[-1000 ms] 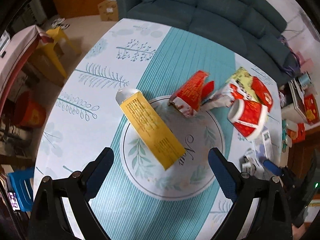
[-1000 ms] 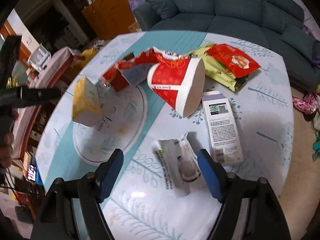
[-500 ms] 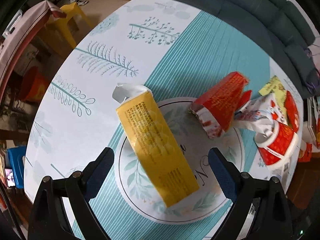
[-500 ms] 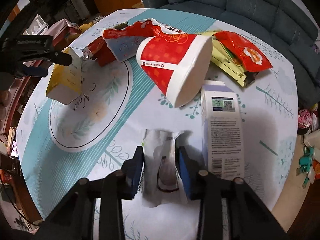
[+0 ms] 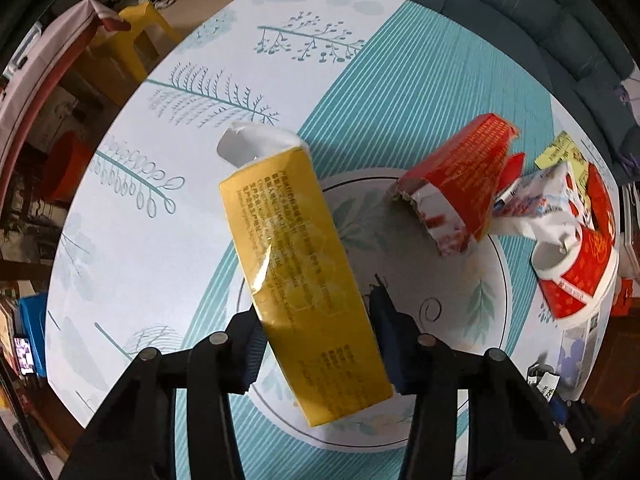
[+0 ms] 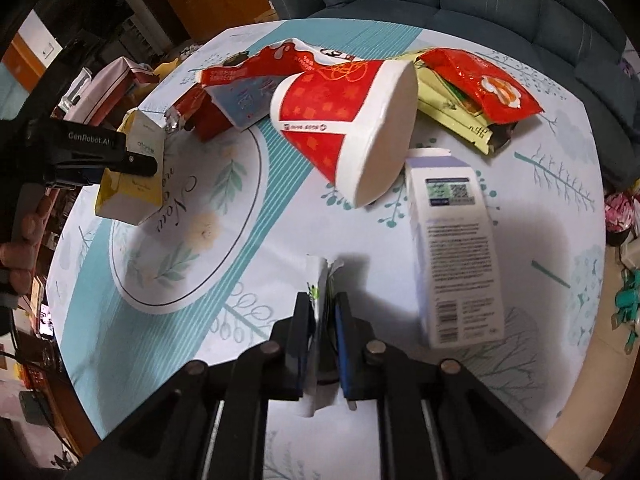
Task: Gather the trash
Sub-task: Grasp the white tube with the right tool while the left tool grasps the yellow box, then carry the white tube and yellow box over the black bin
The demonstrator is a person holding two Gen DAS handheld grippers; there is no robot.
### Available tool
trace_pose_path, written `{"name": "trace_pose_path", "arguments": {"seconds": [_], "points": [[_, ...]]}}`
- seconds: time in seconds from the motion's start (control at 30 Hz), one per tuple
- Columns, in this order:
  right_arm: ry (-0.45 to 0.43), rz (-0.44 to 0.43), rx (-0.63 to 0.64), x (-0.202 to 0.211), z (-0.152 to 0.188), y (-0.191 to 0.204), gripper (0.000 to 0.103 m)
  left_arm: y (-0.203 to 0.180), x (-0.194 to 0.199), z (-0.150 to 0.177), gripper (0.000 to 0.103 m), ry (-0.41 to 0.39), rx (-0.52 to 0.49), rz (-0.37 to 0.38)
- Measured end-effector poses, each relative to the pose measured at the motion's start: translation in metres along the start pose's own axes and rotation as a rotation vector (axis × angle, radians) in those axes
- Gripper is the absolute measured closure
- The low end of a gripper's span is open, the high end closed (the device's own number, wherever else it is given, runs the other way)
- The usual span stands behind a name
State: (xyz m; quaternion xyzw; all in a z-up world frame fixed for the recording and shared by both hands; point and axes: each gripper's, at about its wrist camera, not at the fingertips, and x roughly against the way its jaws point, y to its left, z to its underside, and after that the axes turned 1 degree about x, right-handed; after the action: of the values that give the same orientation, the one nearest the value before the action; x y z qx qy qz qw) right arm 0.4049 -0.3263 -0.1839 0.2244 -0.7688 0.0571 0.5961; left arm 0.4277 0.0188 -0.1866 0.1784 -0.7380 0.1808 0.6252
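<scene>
Left tool [image 5: 316, 344] pointing straight down, jaws closing around long yellow cardboard box [image 5: 298, 276], right tool [image 6: 322, 334] steeply tilted, closing on crumpled white plastic wrapper [image 6: 322, 304], round patterned surface [image 6: 520, 208].

On the bench [image 6: 520, 216], a carton [image 6: 456, 256] lies right of the right hand-held gripper [image 6: 323, 320], a tipped cup [image 6: 348, 120] beyond it.

Left wrist view: steep, close above tabletop [image 5: 168, 240]. Right wrist view: angled, sofa-facing. Shared: yellow carton [image 5: 296, 280] [image 6: 132, 184], red paper cup [image 5: 580, 272] [image 6: 344, 120].
</scene>
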Motion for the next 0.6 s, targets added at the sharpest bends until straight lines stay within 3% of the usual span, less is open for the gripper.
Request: {"name": "trace_pose_path", "arguments": {"seconds": [0.33, 0.6], "points": [[-0.021, -0.031, -0.031, 0.007, 0.009, 0.046, 0.092, 0.025, 0.029, 0.06, 0.058, -0.027, -0.1, 0.023], [-0.056, -0.023, -0.064, 0.032, 0.034, 0.088, 0.092, 0.052, 0.078, 0.114, 0.058, -0.103, -0.204, 0.057]]}}
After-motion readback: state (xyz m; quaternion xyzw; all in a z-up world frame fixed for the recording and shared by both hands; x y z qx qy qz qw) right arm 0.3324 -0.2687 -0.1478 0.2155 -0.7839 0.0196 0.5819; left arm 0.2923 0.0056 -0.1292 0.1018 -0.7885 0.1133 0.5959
